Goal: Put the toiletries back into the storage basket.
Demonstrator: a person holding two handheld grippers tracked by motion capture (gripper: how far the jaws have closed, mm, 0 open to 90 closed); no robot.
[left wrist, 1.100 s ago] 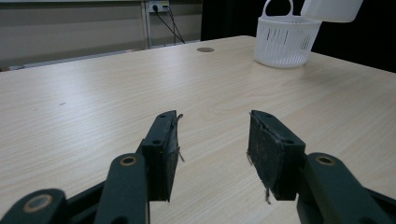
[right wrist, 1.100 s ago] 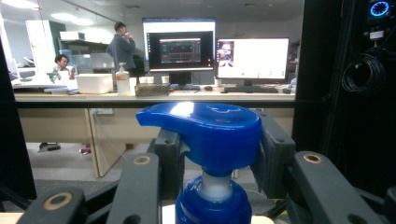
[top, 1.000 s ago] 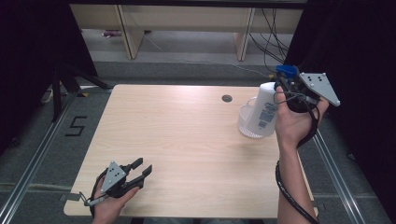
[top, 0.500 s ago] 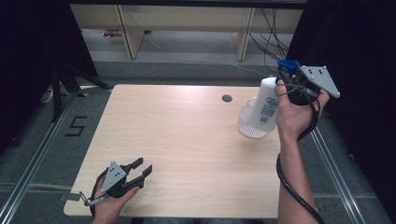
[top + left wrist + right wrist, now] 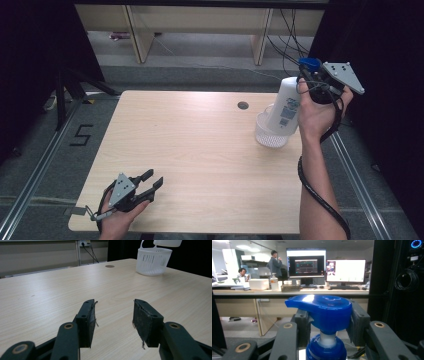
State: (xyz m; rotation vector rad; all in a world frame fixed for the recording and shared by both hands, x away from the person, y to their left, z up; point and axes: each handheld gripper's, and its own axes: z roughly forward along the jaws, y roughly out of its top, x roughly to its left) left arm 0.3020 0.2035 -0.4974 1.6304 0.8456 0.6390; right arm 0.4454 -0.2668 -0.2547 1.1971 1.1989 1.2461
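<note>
- The bottle (image 5: 285,106), white with a blue pump (image 5: 322,308), hangs tilted above the basket (image 5: 270,134) at the table's (image 5: 200,150) far right; its base sits over or just inside the basket's rim, and which of the two cannot be told.
- The right gripper (image 5: 327,322) is clamped on the pump head: in the right gripper view the two black jaws press against its sides just below the blue spout.
- In the high view that gripper (image 5: 311,76) is raised off the table, above the right edge, with its grey plate turned up and outward.
- The basket is white and slotted, standing on the table near a small round hole (image 5: 243,105).
- The left gripper (image 5: 113,318) rests low at the near left corner, jaws spread well apart with nothing between them, just bare wood.
- In its view the basket (image 5: 153,261) stands well apart, far across the table.
</note>
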